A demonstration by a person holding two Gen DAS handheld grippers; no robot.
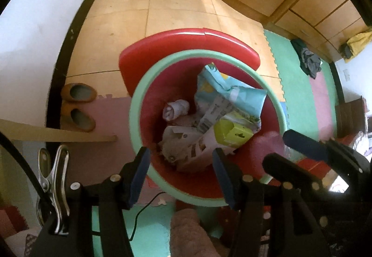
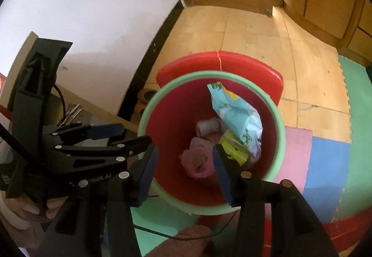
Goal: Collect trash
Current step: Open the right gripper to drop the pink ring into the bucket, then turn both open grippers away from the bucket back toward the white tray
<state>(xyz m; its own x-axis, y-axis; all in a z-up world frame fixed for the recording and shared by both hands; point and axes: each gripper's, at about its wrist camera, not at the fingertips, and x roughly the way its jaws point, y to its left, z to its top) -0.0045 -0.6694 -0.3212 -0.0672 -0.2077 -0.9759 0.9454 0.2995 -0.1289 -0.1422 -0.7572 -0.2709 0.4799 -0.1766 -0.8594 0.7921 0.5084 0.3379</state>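
A red bin with a green rim (image 1: 134, 117) (image 2: 280, 131) stands on the floor below both grippers. Inside it lie a light-blue wrapper (image 1: 232, 91) (image 2: 234, 115), a green box (image 1: 232, 133) (image 2: 232, 150), white printed packaging (image 1: 186, 147), a rolled white wad (image 1: 175, 109) (image 2: 208, 125) and a crumpled pink wad (image 2: 197, 162). My left gripper (image 1: 181, 175) (image 2: 125, 136) hangs open over the bin's near rim, nothing between its pads. My right gripper (image 2: 186, 171) (image 1: 288, 154) is open too; the pink wad shows between its fingers but lies in the bin, untouched.
A red curved lid (image 1: 186, 40) stands behind the bin. Two brown slippers (image 1: 79, 103) lie by the left wall. Coloured foam mats (image 2: 325, 159) cover the near floor. A clothes pile (image 1: 309, 61) sits by the wooden cabinets. A black cable (image 1: 144, 208) runs below the bin.
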